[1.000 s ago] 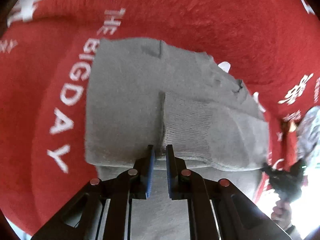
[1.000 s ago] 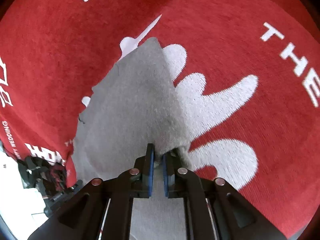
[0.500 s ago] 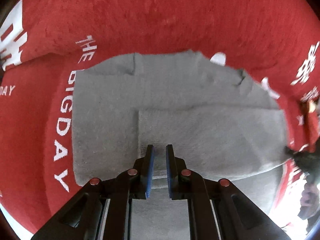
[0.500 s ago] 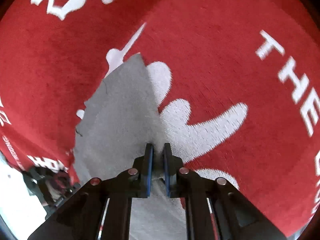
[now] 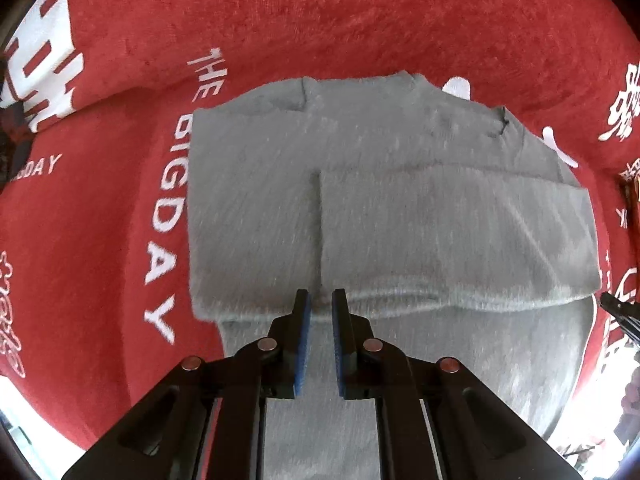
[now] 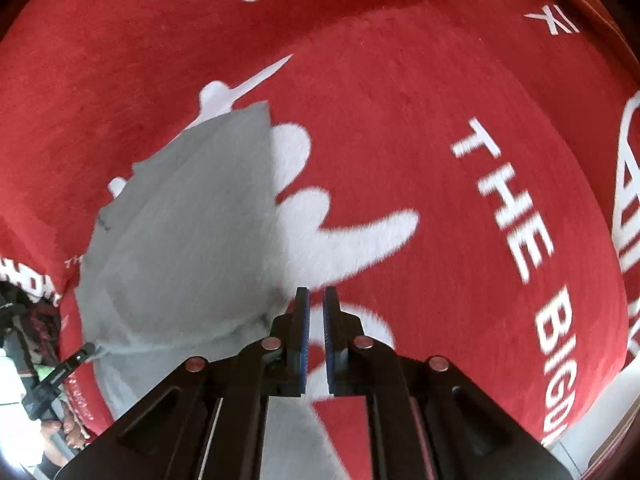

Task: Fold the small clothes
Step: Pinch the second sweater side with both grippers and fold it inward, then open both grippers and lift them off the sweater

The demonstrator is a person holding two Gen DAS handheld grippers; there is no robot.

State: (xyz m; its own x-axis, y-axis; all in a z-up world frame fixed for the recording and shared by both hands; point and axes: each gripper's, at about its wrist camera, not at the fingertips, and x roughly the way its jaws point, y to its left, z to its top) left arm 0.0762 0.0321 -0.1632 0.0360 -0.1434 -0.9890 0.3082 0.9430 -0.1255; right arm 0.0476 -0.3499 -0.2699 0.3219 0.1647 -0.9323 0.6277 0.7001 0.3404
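Both hand-held grippers point down over a grey knitted garment (image 5: 400,208) that lies folded on a red cloth (image 5: 360,24) printed with white lettering and figures. From the left wrist view, the left gripper (image 5: 320,300) has its blue-lined fingers (image 5: 305,336) drawn almost together, with only a narrow slit between them; they sit at the near fold of the garment, right where a vertical edge of an upper layer meets the fold, and nothing shows clamped between the pads. The garment appears as a broad rectangle with a second layer lying over its right half, and more grey fabric runs down under the gripper toward the camera. A dark tip of the other tool (image 5: 618,308) touches the garment's right-hand corner. From the right wrist view, the right gripper (image 6: 316,300) is closing, its fingers (image 6: 304,332) nearly together with no fabric between them; it hangs over the red cloth (image 6: 400,100) just beside the garment's edge (image 6: 192,232), above a white printed shape. At the lower left of that view a dark tip (image 6: 76,360) meets the garment's corner. No container shows in either view.
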